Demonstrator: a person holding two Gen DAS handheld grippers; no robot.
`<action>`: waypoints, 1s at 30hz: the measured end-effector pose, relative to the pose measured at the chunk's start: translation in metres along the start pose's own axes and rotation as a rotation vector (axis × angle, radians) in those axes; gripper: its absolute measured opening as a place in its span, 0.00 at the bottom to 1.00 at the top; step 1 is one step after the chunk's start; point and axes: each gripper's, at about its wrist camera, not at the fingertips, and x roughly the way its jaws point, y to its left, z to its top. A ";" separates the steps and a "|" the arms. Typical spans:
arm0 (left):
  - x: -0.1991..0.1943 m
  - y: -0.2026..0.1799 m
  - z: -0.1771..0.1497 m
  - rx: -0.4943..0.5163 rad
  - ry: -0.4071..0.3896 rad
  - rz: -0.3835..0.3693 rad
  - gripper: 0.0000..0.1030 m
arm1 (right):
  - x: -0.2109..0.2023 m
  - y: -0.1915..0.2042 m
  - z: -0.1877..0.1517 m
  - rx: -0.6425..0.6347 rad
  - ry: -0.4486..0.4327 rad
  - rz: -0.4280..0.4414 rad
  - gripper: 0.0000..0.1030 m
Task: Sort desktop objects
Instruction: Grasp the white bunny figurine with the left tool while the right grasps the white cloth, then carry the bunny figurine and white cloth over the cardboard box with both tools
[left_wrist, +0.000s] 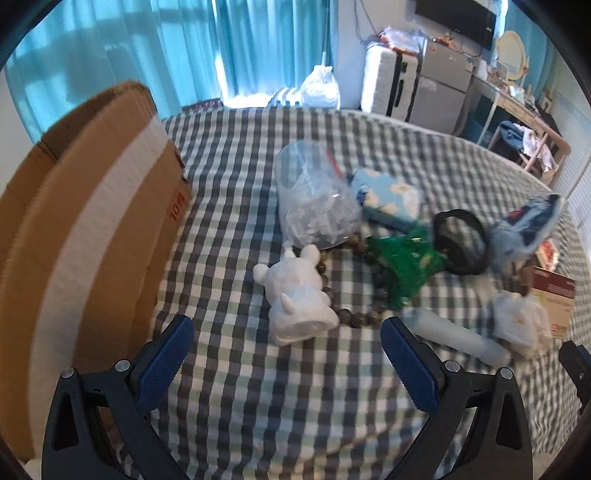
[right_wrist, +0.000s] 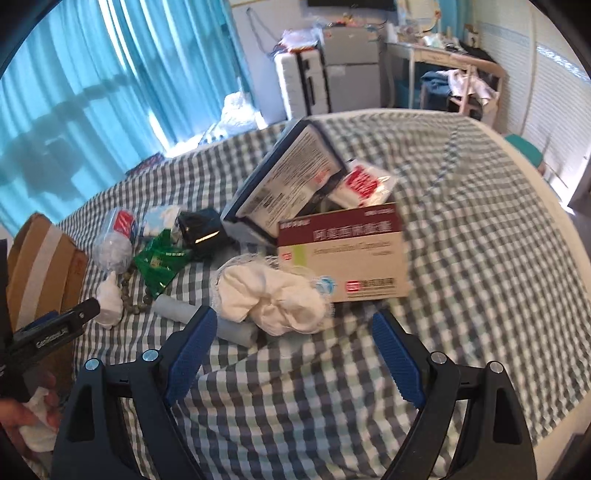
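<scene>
Nothing sorted yet: white figurine (left_wrist: 299, 295), medicine box (right_wrist: 347, 254) heaped mid-frame, cardboard box (left_wrist: 85, 221) at left (contents hidden). Left gripper (left_wrist: 286, 339), right gripper (right_wrist: 293, 334) wide apart, empty.

The right hand-held gripper (right_wrist: 291, 347) has its blue fingers (right_wrist: 190, 356) wide apart, with nothing between them. It hangs over a bed (right_wrist: 480, 229) with a checked sheet. Just past it lies a white cloth bundle (right_wrist: 273, 295), touching a red and tan box (right_wrist: 347, 254). A green packet (right_wrist: 160, 260) sits nearer the left edge, beside a cardboard box (right_wrist: 40, 266).
</scene>
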 end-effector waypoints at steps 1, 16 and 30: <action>0.005 0.002 0.001 -0.006 0.007 0.000 1.00 | 0.005 0.003 0.001 -0.010 0.008 0.008 0.84; 0.068 0.007 0.010 -0.021 0.087 -0.039 0.81 | 0.061 0.031 0.006 -0.128 0.121 0.013 0.27; 0.025 0.031 -0.005 -0.044 0.090 -0.126 0.48 | 0.035 0.027 -0.004 -0.110 0.094 0.029 0.18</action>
